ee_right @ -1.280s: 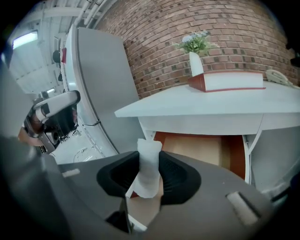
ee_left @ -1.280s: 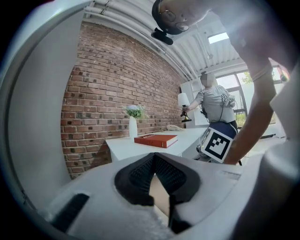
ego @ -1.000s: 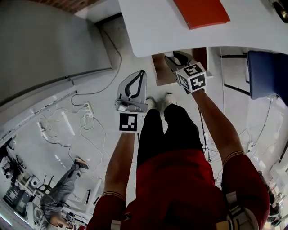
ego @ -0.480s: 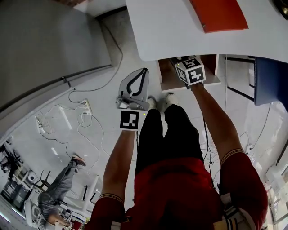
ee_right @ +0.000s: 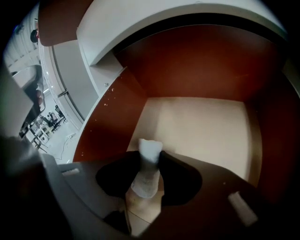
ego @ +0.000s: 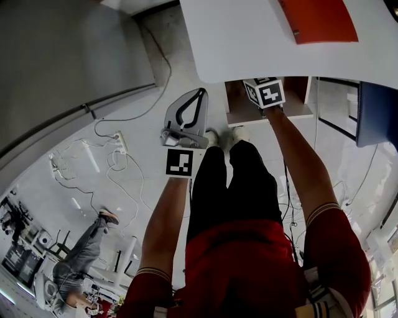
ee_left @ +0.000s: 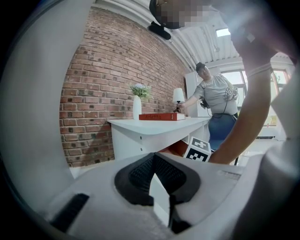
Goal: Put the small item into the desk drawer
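Observation:
The small white item (ee_right: pixel 149 164) sits upright between the pads of my right gripper (ee_right: pixel 151 152), whose jaws are opening while still touching it. That gripper is inside the open desk drawer (ee_right: pixel 201 126), above its pale floor and between its reddish-brown walls. From the head view only the right gripper's marker cube (ego: pixel 268 93) shows at the drawer (ego: pixel 236 112), under the white desk top (ego: pixel 249 37). My left gripper (ego: pixel 200 93) hangs to the left of the drawer over the floor, shut and holding nothing; its tips (ee_left: pixel 154 161) meet.
A red book (ego: pixel 320 18) lies on the desk, with a white vase (ee_left: pixel 137 105) and a lamp (ee_left: pixel 178 97) near it. A blue chair (ego: pixel 379 112) stands at the right. Cables and a power strip (ego: pixel 121 146) lie on the floor. Another person (ee_left: pixel 218 103) stands beyond the desk.
My right gripper has moved forward with the white item, going under the desk top and deeper into the drawer. The left gripper has stayed about where it was.

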